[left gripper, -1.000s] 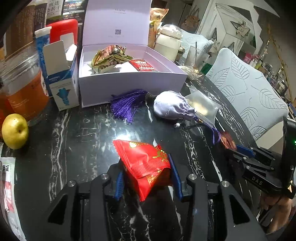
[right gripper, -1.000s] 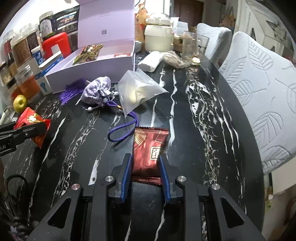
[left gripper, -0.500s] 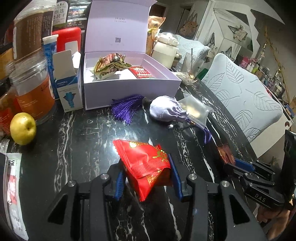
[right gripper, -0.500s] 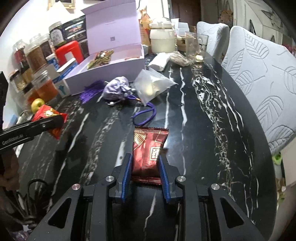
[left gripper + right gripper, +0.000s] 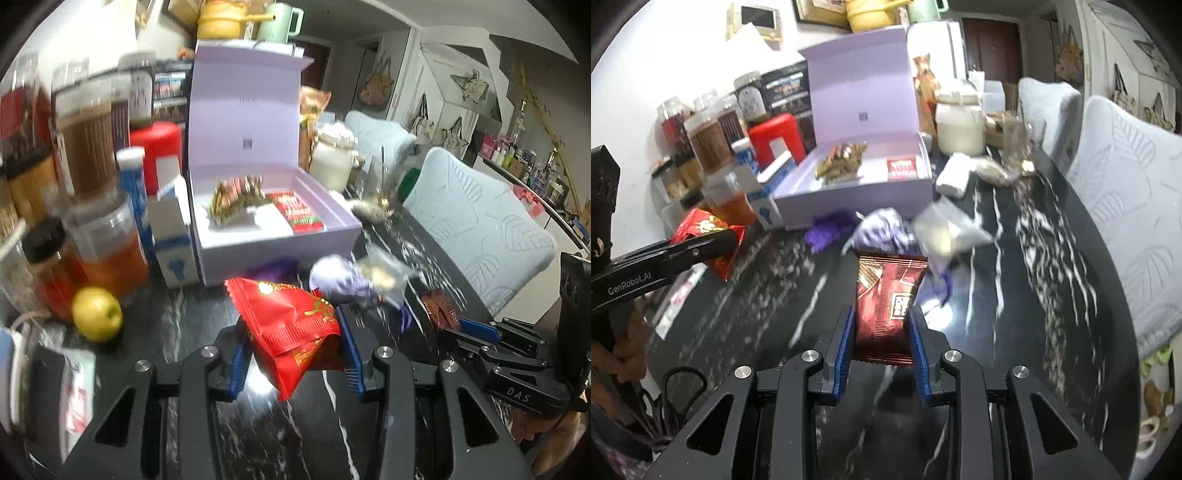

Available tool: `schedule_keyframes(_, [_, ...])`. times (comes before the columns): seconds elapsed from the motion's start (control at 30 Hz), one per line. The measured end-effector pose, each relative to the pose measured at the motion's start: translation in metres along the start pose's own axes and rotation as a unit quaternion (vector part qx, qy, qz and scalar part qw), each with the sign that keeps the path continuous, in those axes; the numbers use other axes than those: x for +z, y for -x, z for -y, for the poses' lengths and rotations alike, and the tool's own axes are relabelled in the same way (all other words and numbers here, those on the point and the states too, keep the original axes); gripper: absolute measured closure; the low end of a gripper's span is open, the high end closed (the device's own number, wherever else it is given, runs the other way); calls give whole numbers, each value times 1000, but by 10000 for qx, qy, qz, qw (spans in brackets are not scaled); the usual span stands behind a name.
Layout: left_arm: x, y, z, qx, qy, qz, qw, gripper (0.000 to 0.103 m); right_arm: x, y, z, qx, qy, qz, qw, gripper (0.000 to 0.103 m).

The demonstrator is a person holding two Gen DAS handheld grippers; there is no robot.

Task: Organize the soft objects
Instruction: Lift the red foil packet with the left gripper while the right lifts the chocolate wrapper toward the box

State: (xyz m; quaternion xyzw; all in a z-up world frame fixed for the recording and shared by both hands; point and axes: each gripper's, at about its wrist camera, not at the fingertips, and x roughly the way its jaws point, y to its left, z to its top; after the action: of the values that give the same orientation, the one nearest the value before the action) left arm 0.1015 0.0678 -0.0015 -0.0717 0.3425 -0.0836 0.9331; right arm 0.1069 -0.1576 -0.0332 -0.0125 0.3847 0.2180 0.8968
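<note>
My left gripper (image 5: 293,338) is shut on a bright red snack packet (image 5: 291,321), held above the black marble table (image 5: 177,314). My right gripper (image 5: 882,332) is shut on a dark red-brown snack packet (image 5: 886,306), also lifted off the table. Each gripper shows in the other view: the right gripper (image 5: 458,326) at the right edge, the left gripper (image 5: 716,243) at the left with its red packet (image 5: 705,229). Ahead stands an open lilac box (image 5: 273,251) (image 5: 857,195) holding several wrapped snacks. A lilac pouch (image 5: 340,280) (image 5: 882,229) with purple tassel lies before the box.
A clear plastic bag (image 5: 949,230) lies beside the pouch. Jars (image 5: 85,147), a red container (image 5: 159,155), a blue-white carton (image 5: 171,236) and a yellow fruit (image 5: 96,314) crowd the left. A white jar (image 5: 958,125) stands behind the box. Pale leaf-patterned chairs (image 5: 1126,206) line the right.
Both grippers have risen with their packets and tilted up, so the box and back wall now show higher and nearer. The packets stay gripped.
</note>
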Motion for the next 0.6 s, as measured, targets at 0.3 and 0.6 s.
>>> schedule_keyframes(0.3, [40, 8, 2, 160, -220, 472, 9985, 61, 41, 12, -4, 15, 174, 492, 9986, 74])
schedule_keyframes(0.6, [80, 6, 2, 126, -200, 852, 9961, 61, 84, 25, -2, 54, 299, 957, 9949, 74])
